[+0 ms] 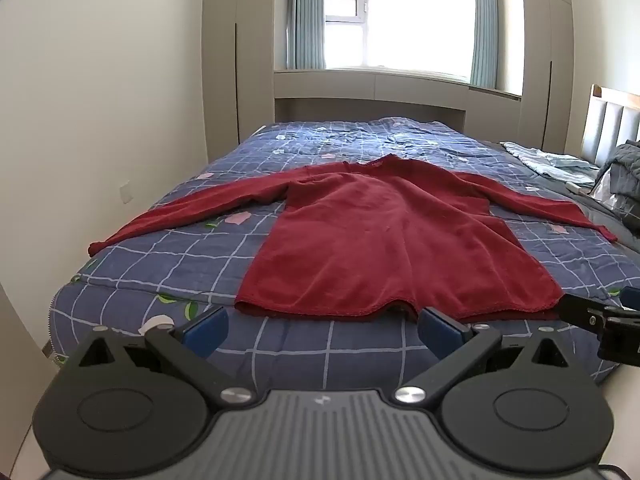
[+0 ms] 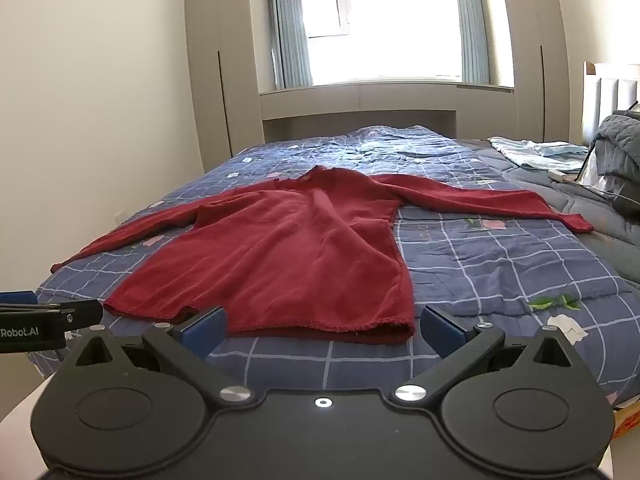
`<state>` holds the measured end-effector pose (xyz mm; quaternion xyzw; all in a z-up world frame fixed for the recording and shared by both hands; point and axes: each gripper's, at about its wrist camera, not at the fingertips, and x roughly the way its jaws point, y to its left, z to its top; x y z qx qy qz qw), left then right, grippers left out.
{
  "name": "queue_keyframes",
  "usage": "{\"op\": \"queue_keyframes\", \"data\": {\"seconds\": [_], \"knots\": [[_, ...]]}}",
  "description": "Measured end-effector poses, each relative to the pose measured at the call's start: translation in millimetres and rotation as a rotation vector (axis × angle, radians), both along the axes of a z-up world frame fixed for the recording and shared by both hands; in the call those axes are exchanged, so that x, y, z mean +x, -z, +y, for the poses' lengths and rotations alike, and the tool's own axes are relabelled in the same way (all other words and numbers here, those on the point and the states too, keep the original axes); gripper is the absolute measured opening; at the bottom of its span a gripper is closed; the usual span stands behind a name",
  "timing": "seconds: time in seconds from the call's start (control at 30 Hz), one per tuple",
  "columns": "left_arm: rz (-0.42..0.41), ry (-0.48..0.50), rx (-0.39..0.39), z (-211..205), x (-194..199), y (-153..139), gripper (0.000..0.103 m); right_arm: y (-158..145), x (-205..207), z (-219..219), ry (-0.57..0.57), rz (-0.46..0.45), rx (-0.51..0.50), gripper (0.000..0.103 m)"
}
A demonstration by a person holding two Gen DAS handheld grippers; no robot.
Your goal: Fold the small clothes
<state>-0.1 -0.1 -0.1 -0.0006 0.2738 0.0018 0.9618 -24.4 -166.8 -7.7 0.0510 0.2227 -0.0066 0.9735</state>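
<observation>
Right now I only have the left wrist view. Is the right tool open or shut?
Observer: Open. The right tool has its blue pads spread, with nothing between them.
Operator: Where's the hem's right corner? It's hidden here.
Observer: The red sweater ends in a hem corner lying flat on the quilt, just inside the tool's right pad and not gripped.
Operator: And my left tool?
Observer: The left tool shows side-on at the frame's left edge, beside the hem's left corner.
</observation>
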Motion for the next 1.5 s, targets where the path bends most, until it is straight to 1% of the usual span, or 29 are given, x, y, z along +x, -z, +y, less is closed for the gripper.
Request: {"op": "queue_keyframes", "data": {"seconds": [0.33,0.37,0.57,0.63,0.8,1.1,1.37,1.5], "knots": [[-0.001,0.002,-0.002,3.1,-0.6,-0.2,0.103,-0.5,-0.1,0.5,0.0,0.006,0.0,0.103],[0.0,0.001,0.009,-0.1,-0.2,0.0,0.103,-0.6,-0.3,0.3,0.0,0.006,0.0,0.103],[0.0,-0.001,0.012,-0.4,-0.1,0.1,0.103,-0.5,-1.6,-0.9,-0.001,0.006,0.001,0.103],[0.0,0.0,0.013,-0.5,-0.1,0.1,0.103,-1.3,-8.7,-4.0,0.0,0.006,0.001,0.103],[0.0,0.0,0.014,-0.6,-0.1,0.1,0.103,-0.7,-6.8,-0.5,0.0,0.004,0.001,0.103],[-0.002,0.0,0.017,1.0,0.6,0.3,0.103,-1.8,-6.9,-7.3,0.004,0.004,0.002,0.103],[-0.005,0.001,0.016,5.2,1.6,-4.5,0.103,-1.2,-6.1,-4.6,0.009,0.003,0.0,0.103],[-0.01,0.002,0.021,4.8,-3.8,-4.9,0.103,-1.4,-6.5,-4.8,0.009,0.003,0.0,0.103]]}}
